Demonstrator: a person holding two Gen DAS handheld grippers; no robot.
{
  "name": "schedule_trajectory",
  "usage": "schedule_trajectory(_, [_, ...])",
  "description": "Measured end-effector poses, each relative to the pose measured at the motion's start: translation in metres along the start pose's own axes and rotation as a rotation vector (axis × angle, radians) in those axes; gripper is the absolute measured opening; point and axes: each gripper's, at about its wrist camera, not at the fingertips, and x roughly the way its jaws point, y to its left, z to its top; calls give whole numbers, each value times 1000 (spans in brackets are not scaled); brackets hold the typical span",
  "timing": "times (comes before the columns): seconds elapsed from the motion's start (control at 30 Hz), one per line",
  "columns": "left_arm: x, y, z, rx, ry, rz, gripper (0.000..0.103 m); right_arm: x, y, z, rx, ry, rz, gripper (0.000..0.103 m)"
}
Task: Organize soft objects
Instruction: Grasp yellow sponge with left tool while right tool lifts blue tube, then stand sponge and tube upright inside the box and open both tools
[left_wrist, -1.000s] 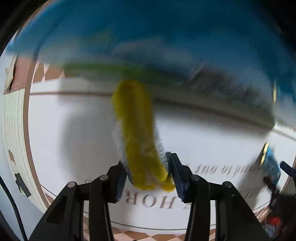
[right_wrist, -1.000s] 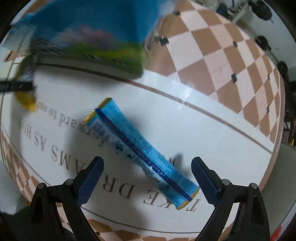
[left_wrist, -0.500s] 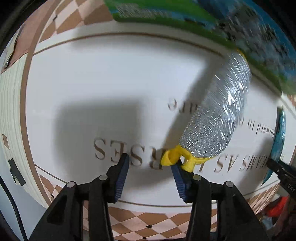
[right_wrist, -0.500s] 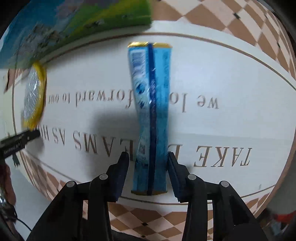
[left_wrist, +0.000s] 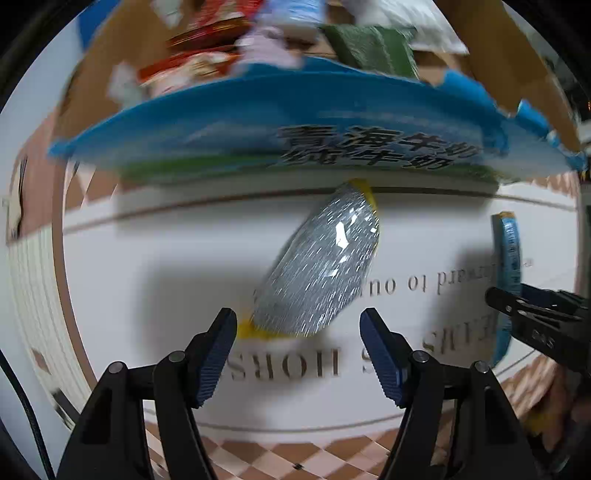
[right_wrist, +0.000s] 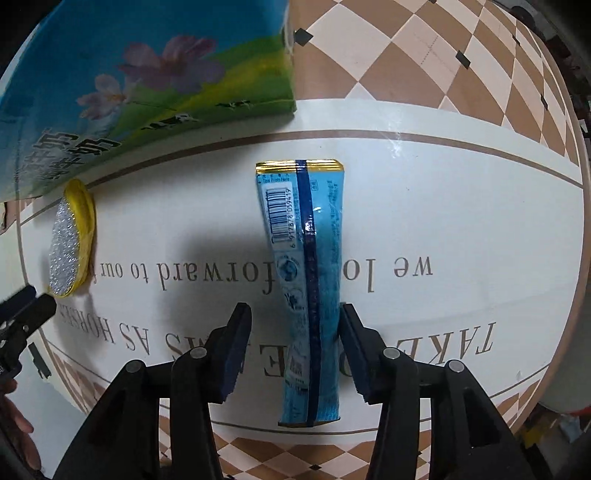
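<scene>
A silver and yellow scouring sponge (left_wrist: 321, 266) lies on the white round table (left_wrist: 147, 258), its near end between the tips of my open left gripper (left_wrist: 298, 328). It also shows at the left of the right wrist view (right_wrist: 72, 240). A long blue snack packet (right_wrist: 306, 288) lies on the table between the jaws of my open right gripper (right_wrist: 295, 325), nearer the right jaw. The packet shows edge-on at the right of the left wrist view (left_wrist: 508, 273).
A blue cardboard box (left_wrist: 295, 136) with flowers and Chinese text stands at the back of the table, several packets inside it. Its side shows in the right wrist view (right_wrist: 129, 92). Checkered floor tiles (right_wrist: 424, 66) lie beyond the table.
My left gripper let go of the sponge, opened wide and drew back; the sponge now lies on the table. My right gripper, narrowed around the blue packet, has opened wider.
</scene>
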Motion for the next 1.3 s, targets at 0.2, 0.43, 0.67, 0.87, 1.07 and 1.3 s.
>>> schedule_trajectory(0.2, [31, -32, 26, 107, 32, 89, 67, 5, 5, -3, 10, 17, -43, 52])
schedule_trajectory(0.43, [38, -37, 10, 74, 18, 13, 43, 9, 36, -20, -31, 17, -97, 32])
schedule_trajectory(0.67, [36, -47, -17, 29, 16, 4, 40, 10, 47, -36, -49, 23, -88, 23])
schedule_trajectory(0.87, [12, -65, -53, 27, -21, -12, 40, -7, 45, -32, -54, 9, -74, 16])
schedule_trajectory(1.07, [-47, -72, -57, 46, -116, -32, 40, -38, 29, -57, -71, -30, -33, 15])
schedule_trajectory(1.3, [-124, -63, -54, 54, -210, -106, 40, -102, 18, -80, -90, -123, 67, 14])
